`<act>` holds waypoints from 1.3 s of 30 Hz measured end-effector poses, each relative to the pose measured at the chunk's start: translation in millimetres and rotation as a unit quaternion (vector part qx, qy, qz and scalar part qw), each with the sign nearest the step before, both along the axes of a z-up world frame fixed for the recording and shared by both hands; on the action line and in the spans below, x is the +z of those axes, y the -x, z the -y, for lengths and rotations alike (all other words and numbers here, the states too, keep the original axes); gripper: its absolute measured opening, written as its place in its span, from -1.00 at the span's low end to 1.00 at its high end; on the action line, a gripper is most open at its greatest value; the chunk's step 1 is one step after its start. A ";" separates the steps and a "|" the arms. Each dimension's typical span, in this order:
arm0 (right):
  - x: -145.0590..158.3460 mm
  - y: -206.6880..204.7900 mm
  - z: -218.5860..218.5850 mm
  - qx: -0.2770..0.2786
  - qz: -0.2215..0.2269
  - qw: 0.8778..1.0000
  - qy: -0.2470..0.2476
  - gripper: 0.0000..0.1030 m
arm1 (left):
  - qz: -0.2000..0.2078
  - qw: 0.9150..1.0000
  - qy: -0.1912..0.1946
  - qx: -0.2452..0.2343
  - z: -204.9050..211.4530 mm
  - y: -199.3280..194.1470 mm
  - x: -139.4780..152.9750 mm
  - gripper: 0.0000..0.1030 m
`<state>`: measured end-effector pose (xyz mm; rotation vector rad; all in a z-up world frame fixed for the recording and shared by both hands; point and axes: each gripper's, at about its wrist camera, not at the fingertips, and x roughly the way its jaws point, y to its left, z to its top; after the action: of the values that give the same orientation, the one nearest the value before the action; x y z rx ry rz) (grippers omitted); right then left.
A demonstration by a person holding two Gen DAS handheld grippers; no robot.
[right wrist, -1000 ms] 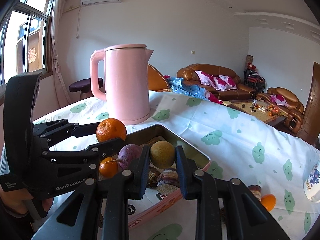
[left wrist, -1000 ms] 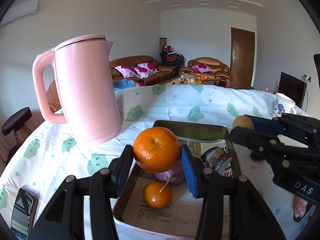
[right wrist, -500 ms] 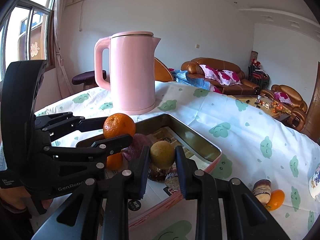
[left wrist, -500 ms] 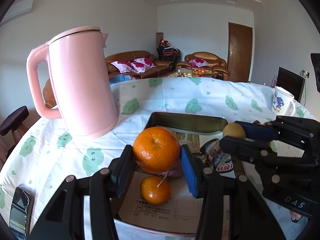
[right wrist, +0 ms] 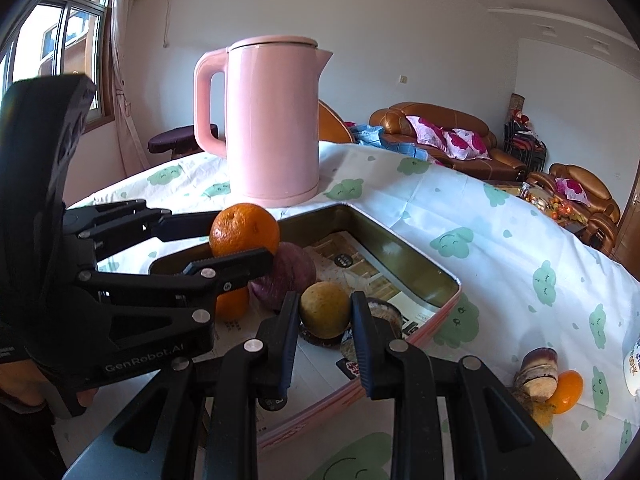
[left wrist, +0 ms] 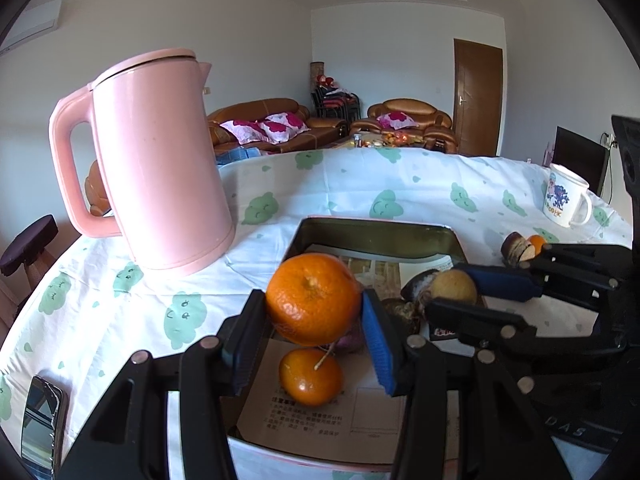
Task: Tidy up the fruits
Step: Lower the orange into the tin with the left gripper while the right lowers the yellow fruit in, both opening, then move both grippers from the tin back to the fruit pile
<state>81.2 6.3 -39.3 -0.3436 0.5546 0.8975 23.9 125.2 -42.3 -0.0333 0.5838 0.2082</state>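
Observation:
My left gripper (left wrist: 314, 314) is shut on a large orange (left wrist: 313, 298), held above the open tin box (left wrist: 376, 229). Seen from the right wrist, that orange (right wrist: 244, 230) hangs over the box's near-left part. My right gripper (right wrist: 325, 312) is shut on a small yellow-brown fruit (right wrist: 325, 309), low over the box (right wrist: 404, 252); the left wrist view shows this fruit (left wrist: 454, 286) between blue pads. Inside the box lie a small orange with a stem (left wrist: 310, 376), a purple fruit (right wrist: 286, 276) and dark wrapped snacks (right wrist: 380, 310).
A tall pink kettle (left wrist: 160, 160) stands on the cloud-print tablecloth left of the box. A brown piece and a small orange (right wrist: 568, 390) lie on the cloth right of the box, near a white mug (left wrist: 564, 200). A phone (left wrist: 40, 416) lies at the near left.
My right gripper has sunk with the yellow-brown fruit, from above the box's right edge down into the box. The left gripper keeps the large orange in about the same place.

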 end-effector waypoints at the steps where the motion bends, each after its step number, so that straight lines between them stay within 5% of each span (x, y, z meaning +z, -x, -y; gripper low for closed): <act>1: -0.8 0.6 -0.1 0.001 0.000 1.000 0.001 -0.47 | 0.000 1.000 -0.001 0.000 -0.1 0.1 -0.3 -0.03; 20: -9.0 -3.1 -0.1 0.008 -0.021 1.000 0.006 -0.46 | -0.005 1.000 -0.012 -0.007 4.7 1.5 0.8 0.05; 23: -8.8 -5.0 1.2 0.006 -0.023 1.000 0.005 -0.39 | 0.006 1.000 -0.011 -0.001 3.5 6.5 7.1 0.28; 25: -8.8 -4.0 1.5 0.005 -0.020 1.000 0.006 -0.12 | 0.021 1.000 -0.006 -0.002 4.1 11.6 12.7 0.88; 26: -8.2 -2.4 1.7 0.005 -0.017 1.000 0.006 0.00 | 0.032 0.999 -0.012 -0.002 7.1 15.5 16.5 0.93; 32: -1.6 6.1 12.2 -0.005 0.010 1.000 0.017 0.02 | 0.059 0.998 -0.019 -0.009 17.7 25.7 33.8 0.94; 39: 7.0 -12.6 82.0 -0.074 0.024 0.996 0.031 0.02 | 0.070 0.997 -0.006 -0.020 32.4 19.4 44.5 0.94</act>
<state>93.8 -75.7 -32.3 -0.3733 0.5577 0.7286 4.5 92.9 2.1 -0.0242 0.4425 0.1689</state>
